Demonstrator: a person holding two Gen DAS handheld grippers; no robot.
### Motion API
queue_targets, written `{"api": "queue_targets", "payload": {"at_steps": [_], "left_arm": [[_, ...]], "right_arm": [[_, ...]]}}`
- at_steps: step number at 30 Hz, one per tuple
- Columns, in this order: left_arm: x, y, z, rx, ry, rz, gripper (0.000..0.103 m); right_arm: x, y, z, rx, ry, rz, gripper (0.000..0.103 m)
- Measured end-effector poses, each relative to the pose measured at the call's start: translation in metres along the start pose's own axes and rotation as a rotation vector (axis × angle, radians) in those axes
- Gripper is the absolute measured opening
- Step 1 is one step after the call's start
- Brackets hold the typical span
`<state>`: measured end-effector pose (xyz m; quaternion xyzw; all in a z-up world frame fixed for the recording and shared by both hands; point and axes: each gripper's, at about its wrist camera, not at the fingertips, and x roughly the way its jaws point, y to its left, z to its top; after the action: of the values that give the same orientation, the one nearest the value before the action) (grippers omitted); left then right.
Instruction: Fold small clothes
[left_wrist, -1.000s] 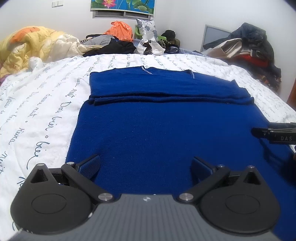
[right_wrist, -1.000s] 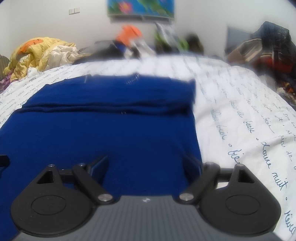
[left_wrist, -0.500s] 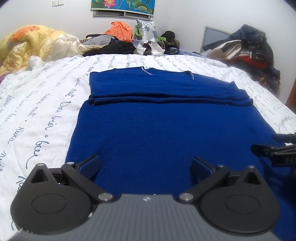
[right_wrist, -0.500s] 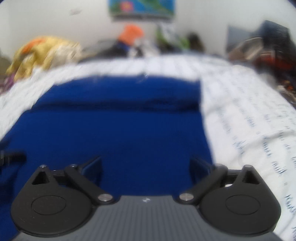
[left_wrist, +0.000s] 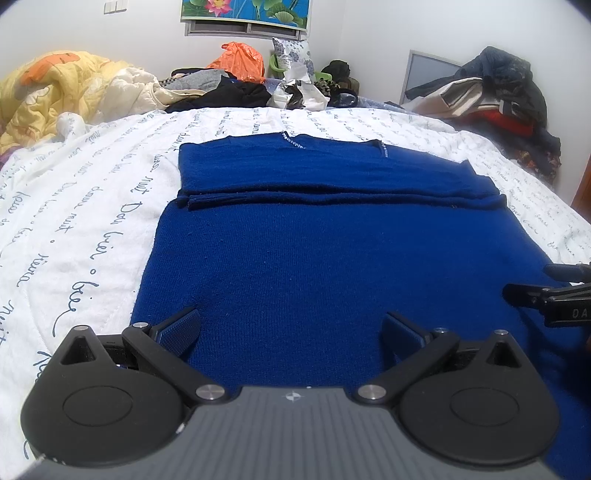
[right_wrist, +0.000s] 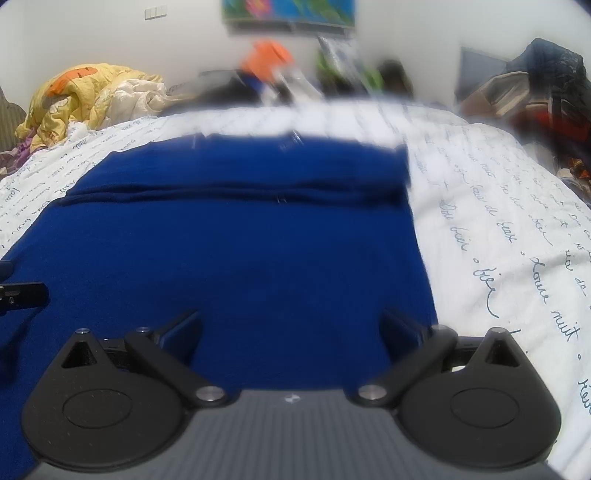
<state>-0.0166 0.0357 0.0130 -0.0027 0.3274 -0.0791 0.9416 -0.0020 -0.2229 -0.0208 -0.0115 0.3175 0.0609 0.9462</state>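
Note:
A dark blue knit sweater (left_wrist: 314, 251) lies flat on the bed, its sleeves folded across the chest as a band (left_wrist: 332, 192) at the far end. My left gripper (left_wrist: 290, 325) is open just above the sweater's near left part, with only flat fabric between its fingers. My right gripper (right_wrist: 290, 325) is open wide over the near right part, close to the sweater's right edge (right_wrist: 421, 258), and grips nothing. Each gripper shows at the edge of the other's view: the right gripper (left_wrist: 546, 299) and the left gripper (right_wrist: 22, 295).
A white bedsheet (left_wrist: 81, 229) with script lettering surrounds the sweater. A yellow quilt (left_wrist: 55, 88) is bunched at the far left. Loose clothes and an orange bag (left_wrist: 240, 59) lie along the far edge. More clothes (left_wrist: 495, 92) are heaped at the far right.
The right gripper's jaws have spread wider. It has shifted a little nearer and lower in the left wrist view. The left gripper and the sweater have stayed still.

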Motion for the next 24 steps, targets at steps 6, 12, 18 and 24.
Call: {"api": "queue_targets", "payload": {"at_steps": [6, 12, 18, 24], "left_arm": [[0.000, -0.001, 0.000, 0.010, 0.004, 0.011, 0.103], [0.000, -0.009, -0.002, 0.050, 0.023, 0.048, 0.103], [-0.030, -0.013, -0.019, 0.015, 0.069, 0.097, 0.103], [-0.079, -0.026, -0.059, 0.057, 0.074, 0.023, 0.103]], "right_arm": [[0.000, -0.001, 0.000, 0.006, -0.002, 0.004, 0.103], [-0.004, 0.000, -0.001, 0.002, 0.008, -0.016, 0.103], [-0.043, 0.011, -0.030, -0.047, 0.027, 0.004, 0.103], [-0.062, 0.003, -0.052, -0.030, -0.004, 0.019, 0.103]]}}
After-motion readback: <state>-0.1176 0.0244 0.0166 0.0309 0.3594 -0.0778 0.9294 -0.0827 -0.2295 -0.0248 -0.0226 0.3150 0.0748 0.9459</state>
